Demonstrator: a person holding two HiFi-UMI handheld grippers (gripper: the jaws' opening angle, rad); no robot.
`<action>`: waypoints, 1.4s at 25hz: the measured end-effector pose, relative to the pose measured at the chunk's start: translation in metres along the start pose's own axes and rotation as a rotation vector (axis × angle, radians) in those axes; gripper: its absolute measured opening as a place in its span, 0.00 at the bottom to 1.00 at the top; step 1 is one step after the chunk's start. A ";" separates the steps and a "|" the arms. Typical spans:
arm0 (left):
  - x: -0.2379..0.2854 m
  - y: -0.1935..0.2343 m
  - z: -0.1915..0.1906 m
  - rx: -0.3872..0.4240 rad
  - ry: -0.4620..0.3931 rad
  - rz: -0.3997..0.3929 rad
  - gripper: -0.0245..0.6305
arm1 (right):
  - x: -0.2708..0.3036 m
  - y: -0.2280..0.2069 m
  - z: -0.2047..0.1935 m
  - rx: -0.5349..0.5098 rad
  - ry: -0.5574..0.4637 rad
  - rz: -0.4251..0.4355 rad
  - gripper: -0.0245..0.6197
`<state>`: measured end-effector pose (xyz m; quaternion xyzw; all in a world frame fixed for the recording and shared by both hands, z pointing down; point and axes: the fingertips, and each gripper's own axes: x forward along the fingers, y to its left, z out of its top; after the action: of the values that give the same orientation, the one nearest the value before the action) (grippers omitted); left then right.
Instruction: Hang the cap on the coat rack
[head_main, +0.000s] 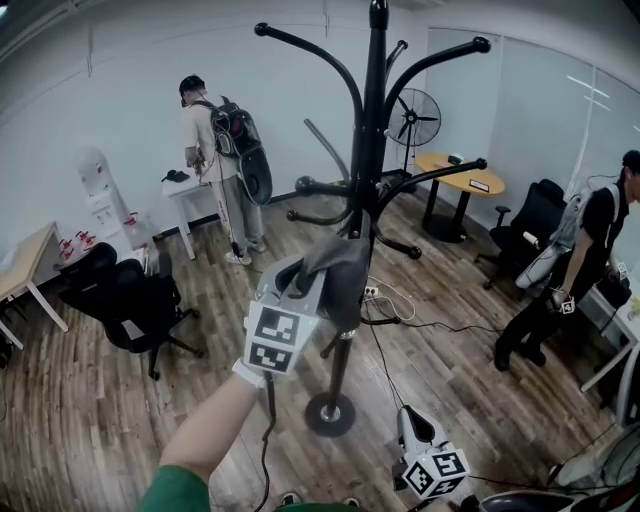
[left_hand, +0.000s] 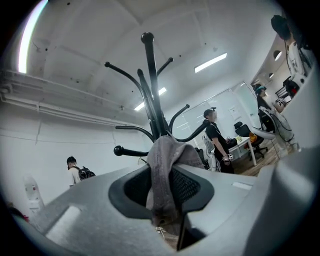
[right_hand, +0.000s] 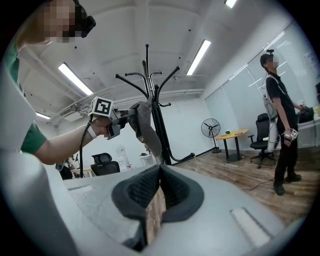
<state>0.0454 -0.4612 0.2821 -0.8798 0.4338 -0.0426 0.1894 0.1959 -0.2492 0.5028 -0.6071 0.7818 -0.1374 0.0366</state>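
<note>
**Cap up at the rack, left jaws slack around it**

From where I stand, the left gripper (head_main: 300, 277) is held out at arm's length toward the rack. Its jaws are released, with the pads on either side of the cloth but not squeezing it. The cap (head_main: 335, 272) lies straight ahead between those pads. It is a grey fold hanging lengthwise, top to bottom, with its upper end against the pole where the lower pegs branch off. I can't make out whether a peg is really carrying it, though it looks that way to me. The coat rack (head_main: 372, 130) stands upright just behind the cap. Low down on the right, the right gripper (head_main: 410, 415) hangs well apart from the rack, its jaws clenched on nothing. The left one is far nearer, and I'd guess the next move is to draw it straight back along its own line, so the pads clear the cloth without tugging it off
</note>
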 end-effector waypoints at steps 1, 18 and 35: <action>-0.004 -0.003 -0.003 -0.010 -0.004 -0.010 0.23 | 0.000 0.001 -0.001 0.000 0.001 -0.001 0.04; -0.109 -0.004 -0.070 -0.173 0.009 -0.024 0.31 | 0.026 0.046 0.025 -0.060 -0.059 0.047 0.04; -0.167 -0.015 -0.114 -0.399 0.081 0.056 0.28 | 0.029 0.066 0.100 -0.131 -0.196 0.118 0.04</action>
<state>-0.0746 -0.3568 0.4083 -0.8852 0.4650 0.0143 -0.0051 0.1488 -0.2789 0.3927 -0.5717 0.8161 -0.0235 0.0810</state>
